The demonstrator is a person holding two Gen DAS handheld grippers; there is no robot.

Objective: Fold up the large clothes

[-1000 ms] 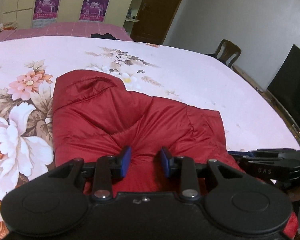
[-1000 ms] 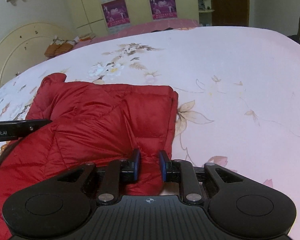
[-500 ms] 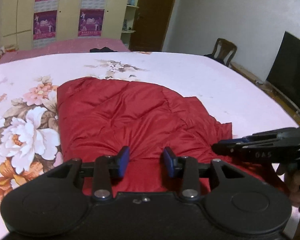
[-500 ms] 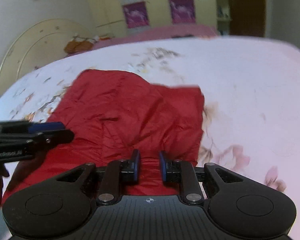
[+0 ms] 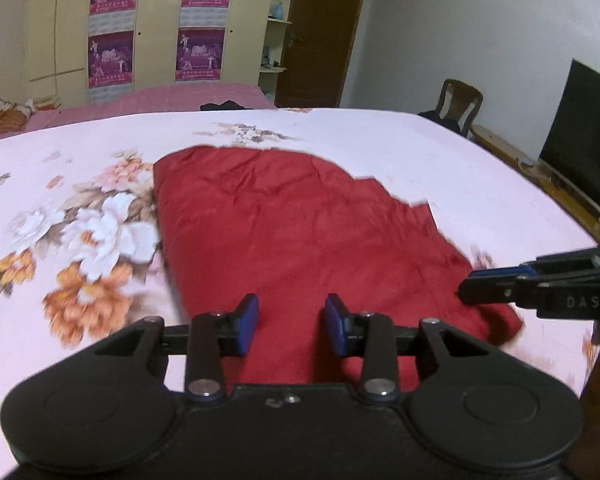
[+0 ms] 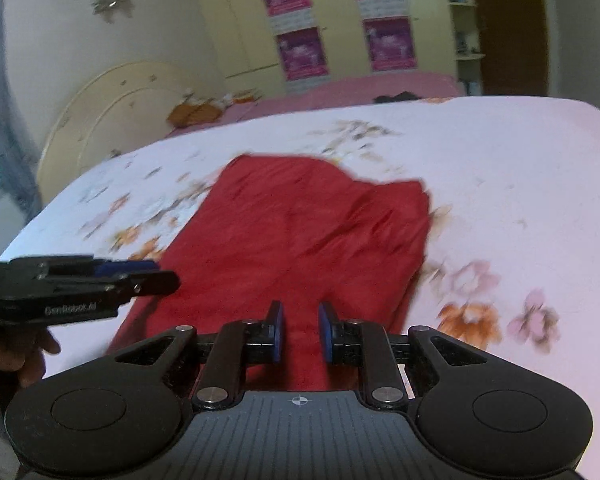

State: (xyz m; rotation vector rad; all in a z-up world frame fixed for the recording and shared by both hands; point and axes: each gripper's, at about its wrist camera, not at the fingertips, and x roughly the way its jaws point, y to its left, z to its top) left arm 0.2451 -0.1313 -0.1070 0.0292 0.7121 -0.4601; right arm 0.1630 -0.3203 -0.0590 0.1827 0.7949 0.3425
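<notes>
A red padded jacket (image 5: 300, 224) lies flat on the floral bedsheet (image 5: 440, 152), folded into a long shape that runs away from me. My left gripper (image 5: 292, 312) hovers above the jacket's near end, its blue pads apart with only the lying cloth seen through the gap. In the right wrist view the jacket (image 6: 308, 232) stretches ahead, and my right gripper (image 6: 300, 316) hangs over its near edge with a narrow gap and nothing pinched. Each gripper shows from the side in the other's view: the right gripper (image 5: 466, 290) and the left gripper (image 6: 168, 276).
A second bed with a pink cover (image 5: 160, 98) stands behind, before a wardrobe with posters (image 5: 112, 56). A wooden chair (image 5: 460, 104), a dark screen (image 5: 580, 140) and a low wooden bench (image 5: 540, 176) line the right side. A curved headboard (image 6: 112, 116) rises at the left.
Both grippers have drawn back and up from the jacket, so more of the bed and room shows. The jacket stays where it was, lying flatter. The left pads stand slightly wider.
</notes>
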